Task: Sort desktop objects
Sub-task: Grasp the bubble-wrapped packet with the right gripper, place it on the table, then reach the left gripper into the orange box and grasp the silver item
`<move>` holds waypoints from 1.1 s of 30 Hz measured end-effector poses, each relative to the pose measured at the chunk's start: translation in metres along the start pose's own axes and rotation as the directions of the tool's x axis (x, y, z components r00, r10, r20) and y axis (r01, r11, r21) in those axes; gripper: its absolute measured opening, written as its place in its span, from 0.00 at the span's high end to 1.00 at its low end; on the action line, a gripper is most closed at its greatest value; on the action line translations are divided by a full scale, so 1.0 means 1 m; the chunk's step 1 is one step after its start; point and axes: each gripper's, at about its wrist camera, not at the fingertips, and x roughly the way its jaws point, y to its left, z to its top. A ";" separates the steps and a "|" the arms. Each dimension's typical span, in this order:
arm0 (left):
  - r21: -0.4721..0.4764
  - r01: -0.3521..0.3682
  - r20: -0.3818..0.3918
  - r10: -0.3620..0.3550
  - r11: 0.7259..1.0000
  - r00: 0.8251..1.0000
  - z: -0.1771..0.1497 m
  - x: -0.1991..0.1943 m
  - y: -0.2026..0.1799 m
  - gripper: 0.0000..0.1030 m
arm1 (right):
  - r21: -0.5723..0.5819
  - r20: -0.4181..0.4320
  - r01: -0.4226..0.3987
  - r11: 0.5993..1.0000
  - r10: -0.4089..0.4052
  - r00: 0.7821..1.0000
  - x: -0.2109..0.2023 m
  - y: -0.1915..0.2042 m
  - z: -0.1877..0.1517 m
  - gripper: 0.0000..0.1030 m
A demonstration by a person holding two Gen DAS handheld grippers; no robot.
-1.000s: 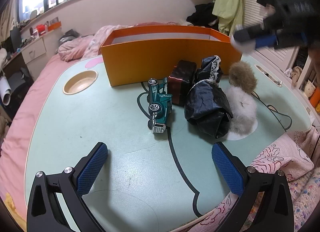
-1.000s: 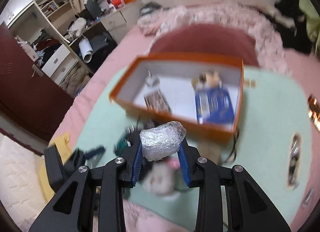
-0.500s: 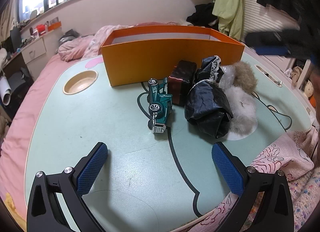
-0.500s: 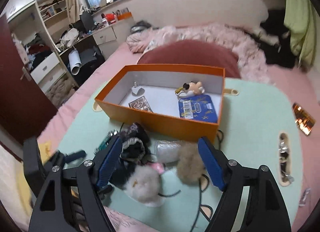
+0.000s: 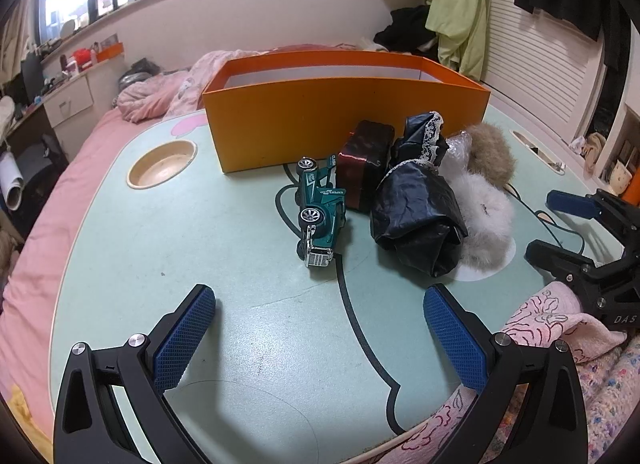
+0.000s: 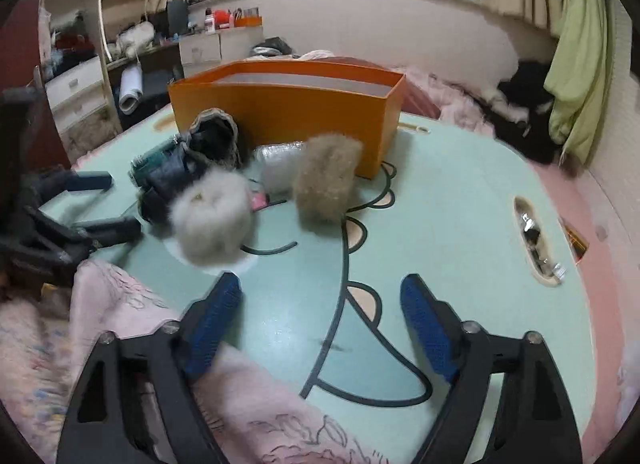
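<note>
An orange box (image 5: 344, 115) stands at the back of the mint-green table (image 5: 200, 248); it also shows in the right wrist view (image 6: 288, 111). In front of it lie a green toy car (image 5: 320, 211), a dark red box (image 5: 364, 163), a black lace-trimmed cloth (image 5: 416, 215), a white fluffy ball (image 6: 212, 219), a brown fluffy ball (image 6: 326, 179) and a silver foil bundle (image 6: 276, 167). My left gripper (image 5: 320, 344) is open and empty near the front edge. My right gripper (image 6: 320, 324) is open and empty low over the front right of the table; it also shows in the left wrist view (image 5: 560, 227).
A round wooden cup recess (image 5: 162, 163) is set in the table at the left. A slot (image 6: 536, 240) with small items lies at the right. A pink blanket (image 6: 120, 328) covers the front edge. A bed and furniture surround the table.
My right gripper let go of the silver foil bundle, which now lies by the brown fluffy ball. It then came down low toward the front right. The left gripper has not moved.
</note>
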 end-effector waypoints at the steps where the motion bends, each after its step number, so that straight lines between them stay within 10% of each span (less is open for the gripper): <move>1: 0.000 -0.001 0.000 0.001 1.000 1.000 -0.001 0.000 0.000 0.00 | 0.003 -0.002 -0.005 1.000 0.005 1.000 0.002 -0.002 0.000 0.15; 3: 0.001 -0.003 0.001 0.003 1.000 1.000 0.000 0.001 -0.001 0.00 | 0.012 -0.004 -0.003 1.000 0.003 1.000 0.006 -0.006 -0.001 0.00; 20: -0.010 -0.016 0.111 0.017 1.000 0.994 0.029 -0.043 0.004 0.03 | 0.010 0.011 -0.002 1.000 0.002 1.000 0.005 -0.005 -0.004 0.00; 26: 0.015 -0.001 0.131 -0.001 1.000 0.991 0.099 -0.058 0.017 0.22 | 0.010 0.014 -0.001 1.000 0.001 1.000 0.002 -0.002 -0.004 0.00; 33: -0.028 0.074 -0.072 -0.076 0.997 0.995 0.171 0.000 0.028 0.66 | 0.010 0.015 -0.001 1.000 0.001 1.000 0.002 -0.002 -0.005 0.00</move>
